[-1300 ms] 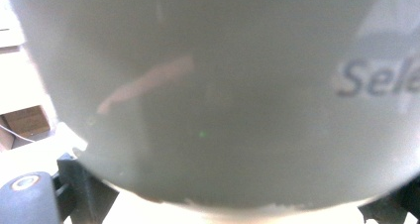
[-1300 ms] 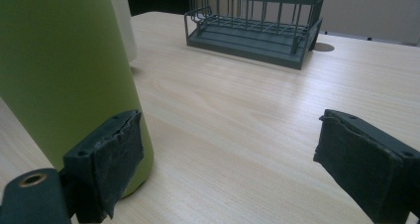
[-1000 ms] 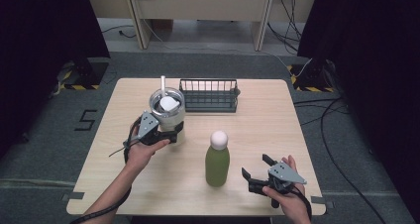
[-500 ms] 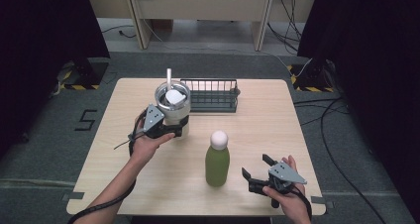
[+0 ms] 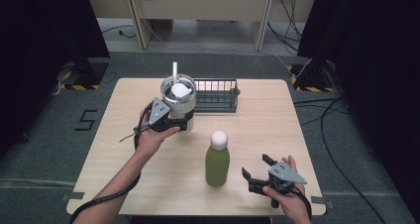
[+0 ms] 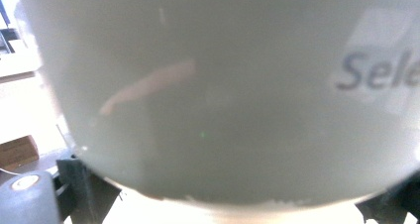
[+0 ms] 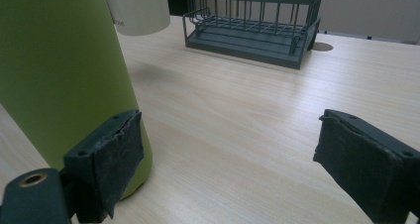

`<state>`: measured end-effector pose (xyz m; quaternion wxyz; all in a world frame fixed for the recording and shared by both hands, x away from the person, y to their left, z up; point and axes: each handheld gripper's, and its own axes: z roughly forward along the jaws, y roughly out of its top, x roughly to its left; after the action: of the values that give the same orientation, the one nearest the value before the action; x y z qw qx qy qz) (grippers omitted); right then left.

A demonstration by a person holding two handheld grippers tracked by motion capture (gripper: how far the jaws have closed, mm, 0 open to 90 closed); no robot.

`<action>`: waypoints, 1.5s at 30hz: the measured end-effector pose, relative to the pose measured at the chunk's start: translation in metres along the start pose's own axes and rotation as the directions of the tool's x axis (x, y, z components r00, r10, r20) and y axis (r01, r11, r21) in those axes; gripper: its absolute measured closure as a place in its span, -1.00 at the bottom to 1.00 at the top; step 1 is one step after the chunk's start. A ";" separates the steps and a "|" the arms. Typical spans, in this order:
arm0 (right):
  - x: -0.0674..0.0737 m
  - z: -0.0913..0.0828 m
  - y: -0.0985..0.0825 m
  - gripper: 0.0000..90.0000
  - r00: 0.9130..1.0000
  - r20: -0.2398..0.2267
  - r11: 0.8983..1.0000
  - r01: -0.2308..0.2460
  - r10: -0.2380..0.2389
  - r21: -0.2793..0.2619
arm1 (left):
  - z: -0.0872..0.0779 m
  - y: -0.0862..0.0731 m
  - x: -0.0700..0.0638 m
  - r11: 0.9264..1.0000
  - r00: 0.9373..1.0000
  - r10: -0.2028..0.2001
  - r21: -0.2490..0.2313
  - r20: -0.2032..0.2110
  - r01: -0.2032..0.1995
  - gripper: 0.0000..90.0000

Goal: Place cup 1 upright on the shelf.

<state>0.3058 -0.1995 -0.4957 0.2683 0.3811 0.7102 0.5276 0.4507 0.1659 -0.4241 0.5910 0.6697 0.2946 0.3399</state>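
My left gripper (image 5: pixel 181 122) is shut on a steel tumbler (image 5: pixel 178 96) with a lid and a white straw. It holds the tumbler off the table, just left of the wire rack. In the left gripper view the tumbler's pale wall (image 6: pixel 223 95) sits right against the camera, between the jaws. In the right gripper view the tumbler's base (image 7: pixel 141 8) hangs above its shadow on the wood. A green bottle (image 5: pixel 217 159) with a white round cap stands upright at the front middle. My right gripper (image 5: pixel 254 166) rests open just to its right, with its left pad beside the bottle (image 7: pixel 59 70) and nothing between the pads (image 7: pixel 111 159).
A dark wire rack (image 5: pixel 215 94) stands empty at the back middle of the wooden table (image 5: pixel 277 115), and the right gripper view shows the rack (image 7: pixel 252 21) straight ahead. Dark curtains and floor cables surround the table.
The left hand has lifted the tumbler and carried it a little farther back and to the right, toward the rack. The right hand and the bottle have stayed put.
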 end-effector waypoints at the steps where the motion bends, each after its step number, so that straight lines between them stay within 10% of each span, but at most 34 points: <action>1: 0.000 0.000 0.000 -0.75 1.000 -0.001 1.000 -0.001 0.001 0.000 | 0.002 0.001 0.000 1.000 1.000 -0.002 -0.004 0.001 0.002 -0.79; 45: -0.002 0.001 -0.003 -0.76 1.000 -0.005 1.000 -0.015 0.015 -0.008 | 0.056 0.039 0.003 0.999 1.000 0.010 -0.044 0.000 -0.010 -0.79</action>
<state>0.3067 -0.2012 -0.4992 0.2641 0.3841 0.7059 0.5333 0.4968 0.1302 -0.3892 0.6038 0.6580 0.2837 0.3493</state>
